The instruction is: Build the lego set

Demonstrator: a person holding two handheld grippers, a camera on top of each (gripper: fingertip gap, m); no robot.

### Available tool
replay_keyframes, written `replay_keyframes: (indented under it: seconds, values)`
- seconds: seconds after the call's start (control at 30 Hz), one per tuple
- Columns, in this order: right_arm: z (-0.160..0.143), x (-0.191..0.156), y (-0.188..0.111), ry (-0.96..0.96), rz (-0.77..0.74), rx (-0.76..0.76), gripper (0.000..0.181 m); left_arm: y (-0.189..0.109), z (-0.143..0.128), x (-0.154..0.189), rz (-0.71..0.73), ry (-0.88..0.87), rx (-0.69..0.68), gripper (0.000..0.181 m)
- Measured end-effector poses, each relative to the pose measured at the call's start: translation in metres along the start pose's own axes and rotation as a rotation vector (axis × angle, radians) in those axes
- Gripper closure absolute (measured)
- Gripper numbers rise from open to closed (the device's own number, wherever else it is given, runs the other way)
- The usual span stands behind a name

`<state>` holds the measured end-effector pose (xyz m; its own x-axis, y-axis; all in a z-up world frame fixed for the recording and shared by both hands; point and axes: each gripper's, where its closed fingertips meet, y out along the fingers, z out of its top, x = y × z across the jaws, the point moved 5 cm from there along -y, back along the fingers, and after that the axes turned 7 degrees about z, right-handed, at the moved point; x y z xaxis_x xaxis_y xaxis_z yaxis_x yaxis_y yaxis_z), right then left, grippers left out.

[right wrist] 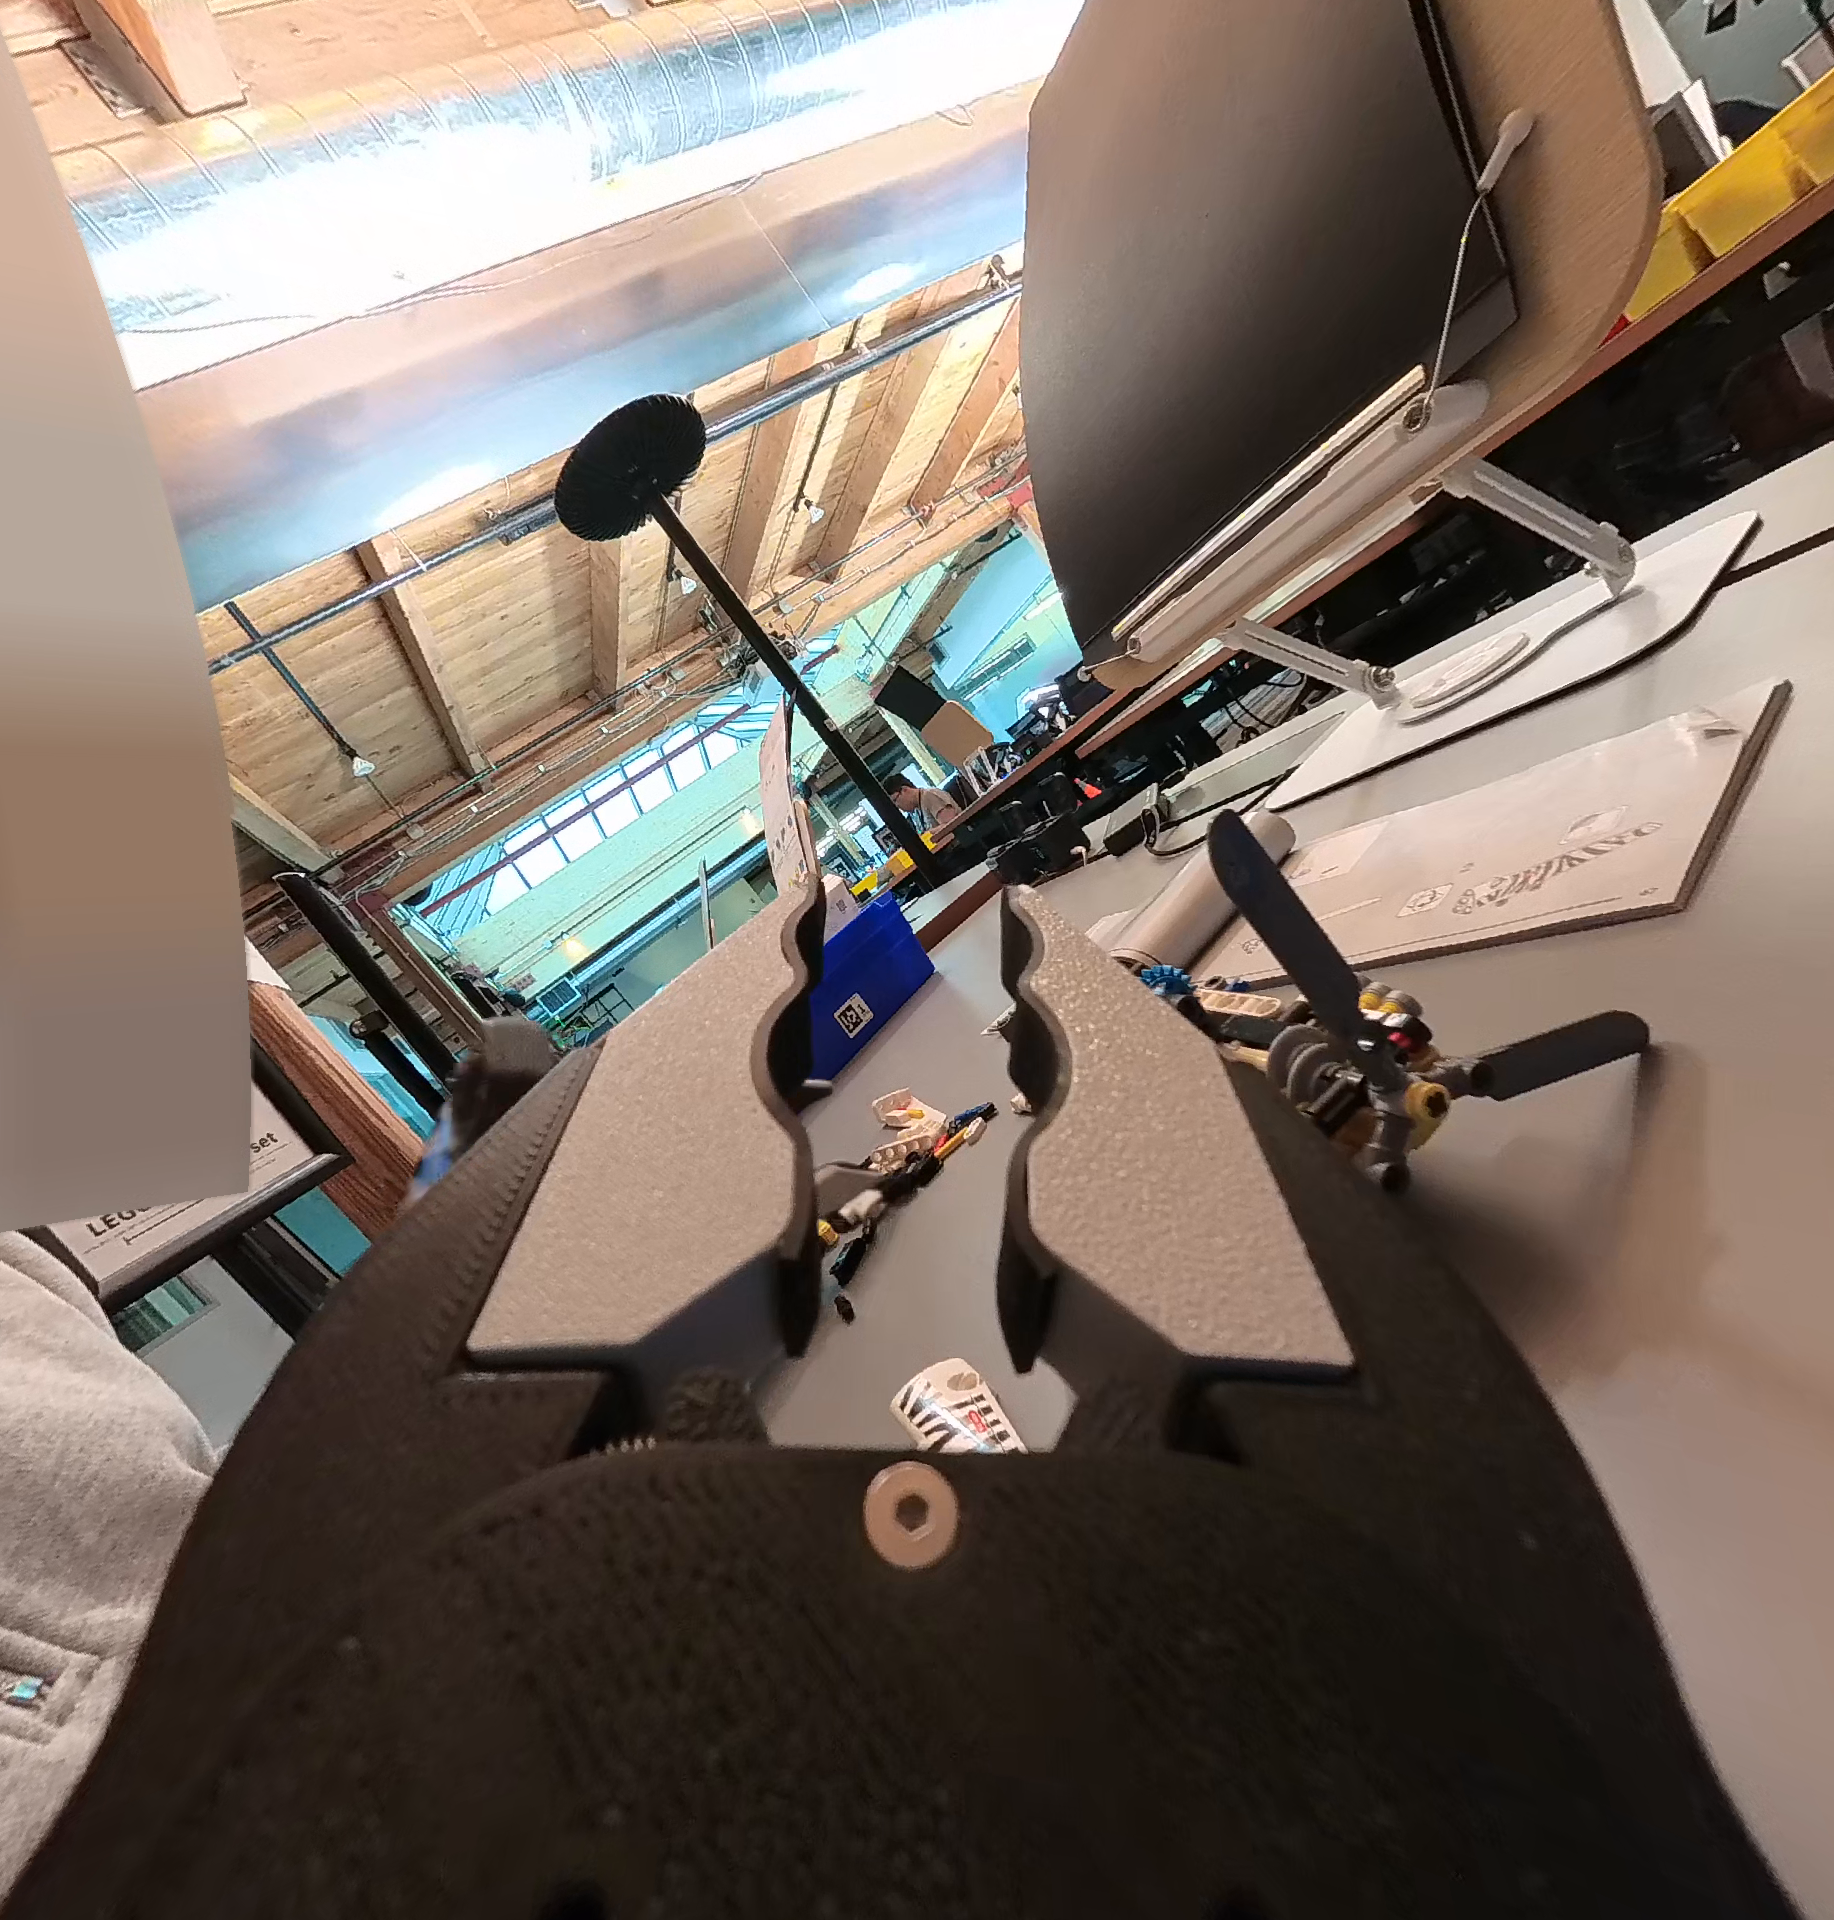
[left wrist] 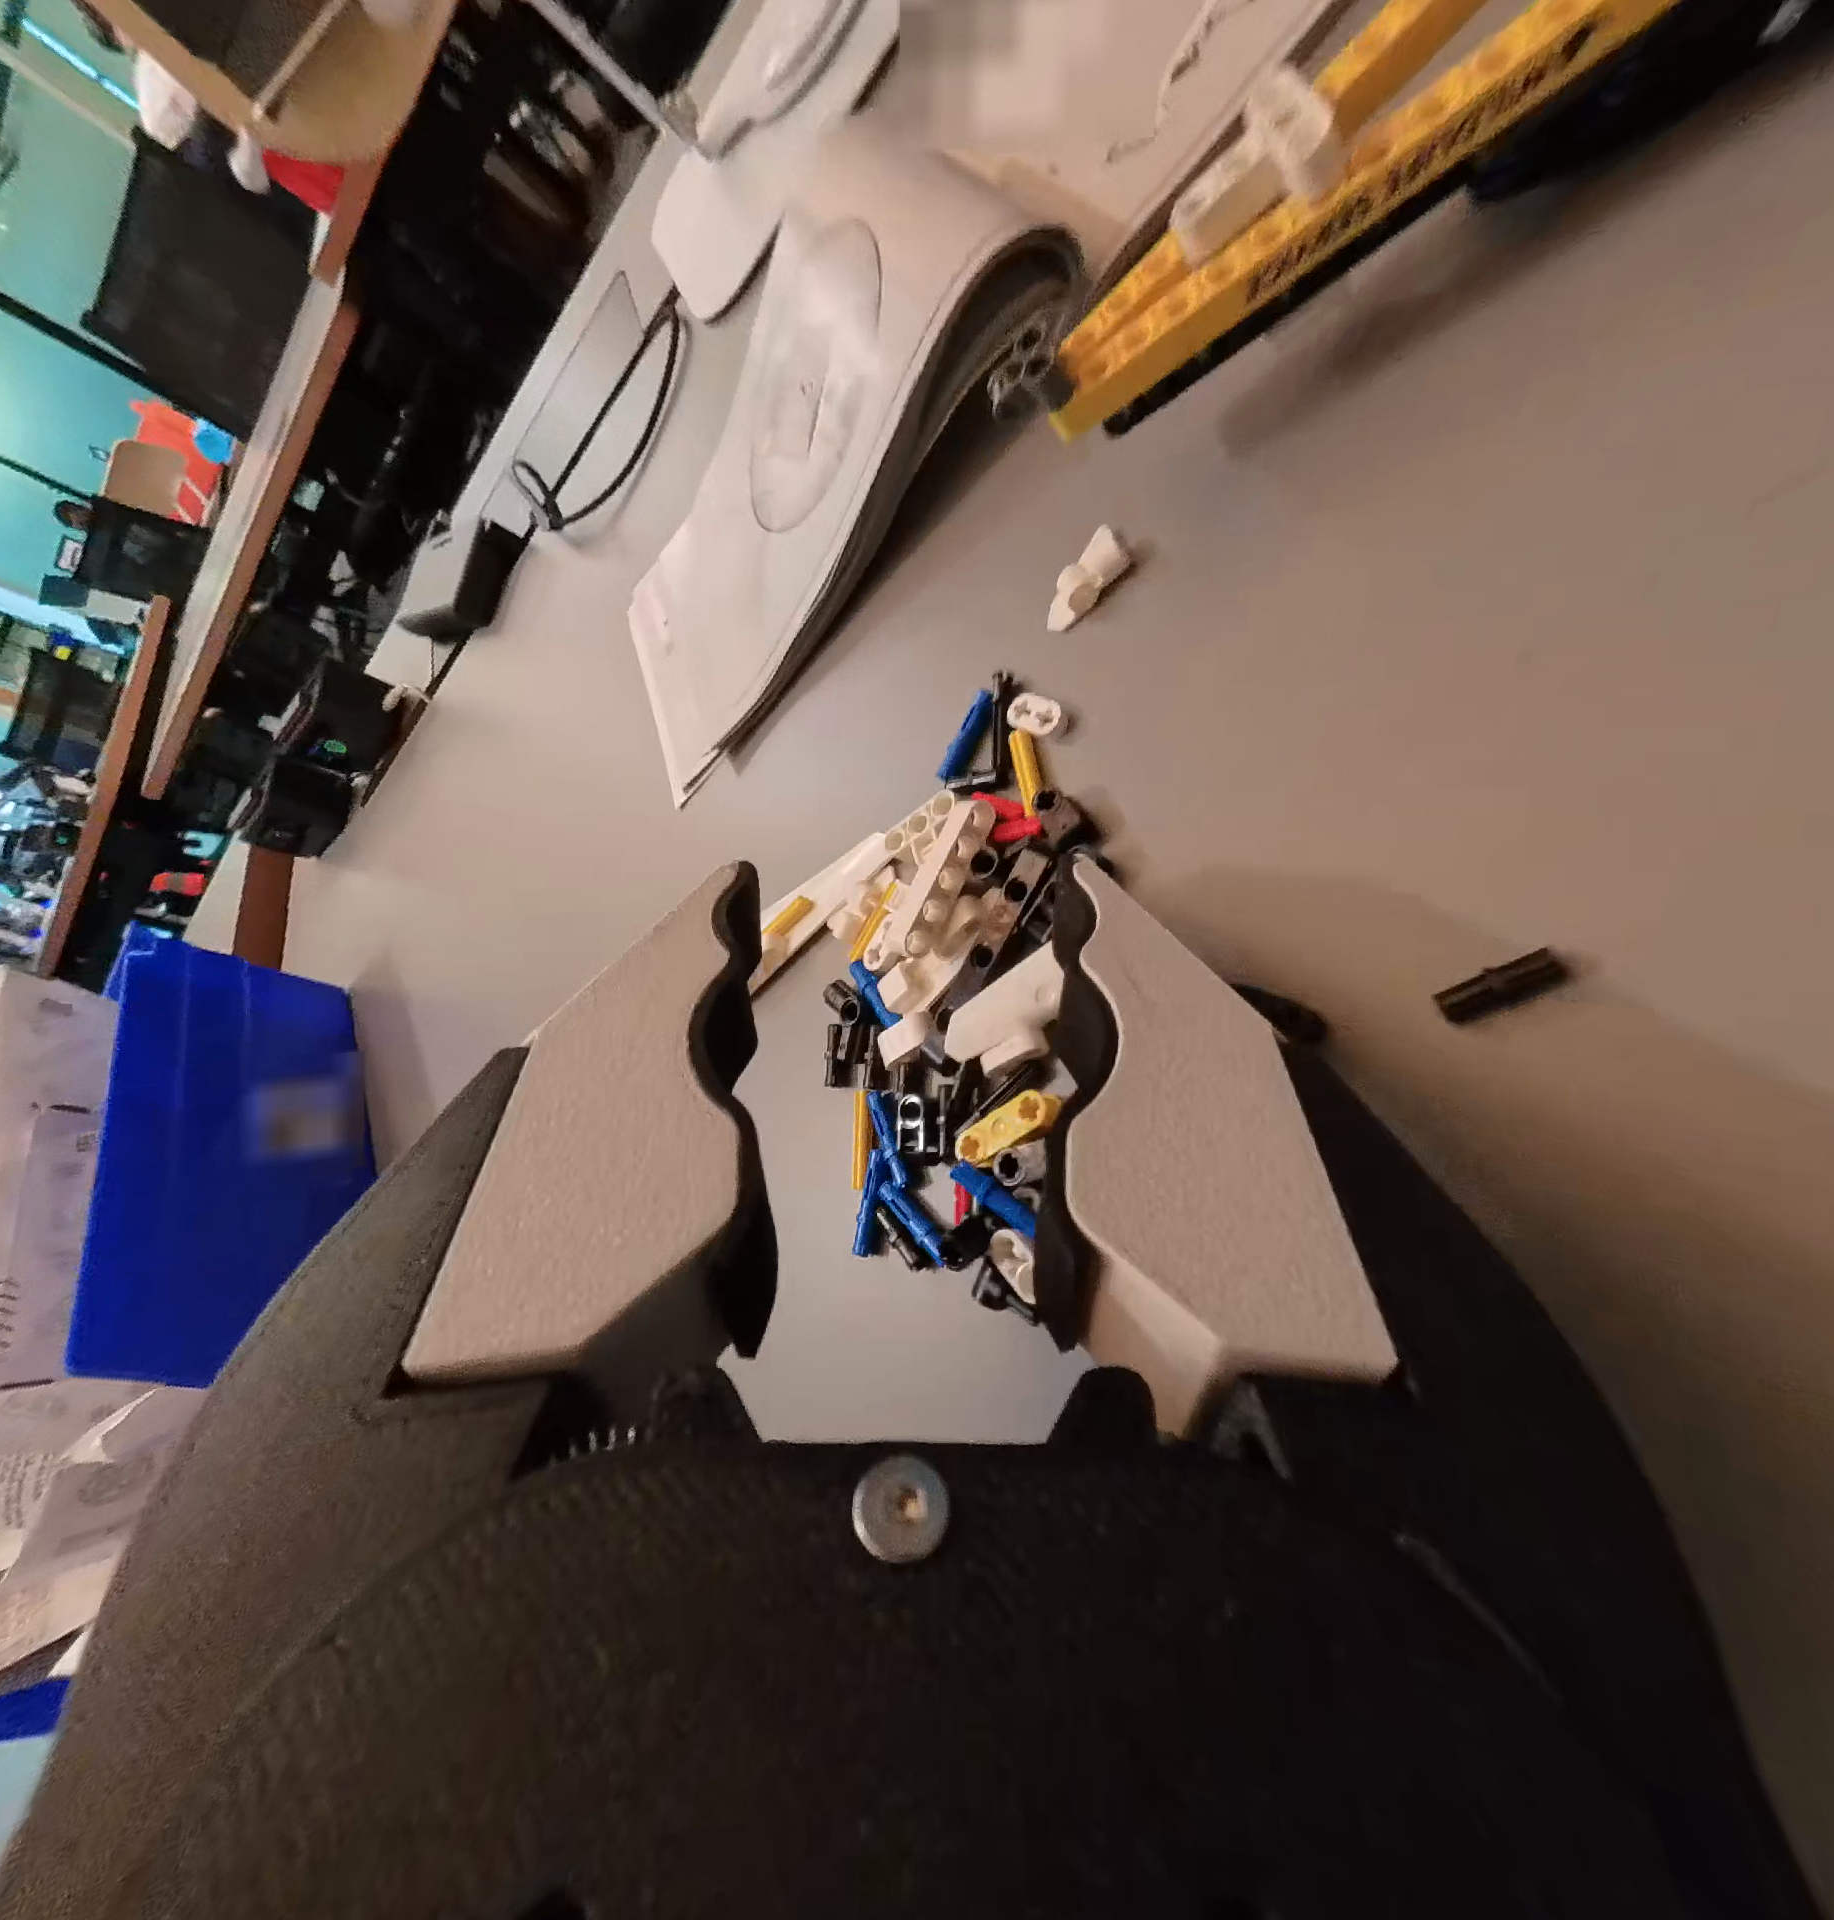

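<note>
left tool (left wrist: 908, 1117) was open and empty, low over the pile of small lego bits (left wrist: 954, 1049) on the worktop (left wrist: 1412, 831), likely to pick one | right tool (right wrist: 908, 1122) was open and empty too; it waited by the half-built model (right wrist: 1349, 1070)

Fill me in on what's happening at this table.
A person is building a lego set with two handheld claws. The left claw hangs open over a pile of small loose pieces on the grey table, holding nothing. The right claw is open and empty too, beside a partly built propeller model. An instruction booklet lies open nearby.
</note>
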<state>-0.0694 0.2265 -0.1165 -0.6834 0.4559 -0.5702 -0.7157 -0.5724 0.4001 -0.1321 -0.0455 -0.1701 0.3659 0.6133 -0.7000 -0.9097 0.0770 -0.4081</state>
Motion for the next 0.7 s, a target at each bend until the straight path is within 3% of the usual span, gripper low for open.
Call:
replay_keyframes:
  seconds: [0.2, 0.33, 0.7]
  values:
    - [0.0, 0.0, 0.0, 0.001, 0.0, 0.001, 0.15, -0.028, 0.021, 0.027, -0.153, -0.039, 0.1, 0.122]
    - [0.0, 0.0, 0.0, 0.004, 0.003, 0.003, 0.15, -0.041, 0.02, 0.047, -0.221, -0.005, 0.126, 0.122]
    - [0.0, 0.0, -0.001, 0.011, 0.006, 0.009, 0.149, -0.025, -0.007, 0.032, -0.117, 0.063, 0.045, 0.125]
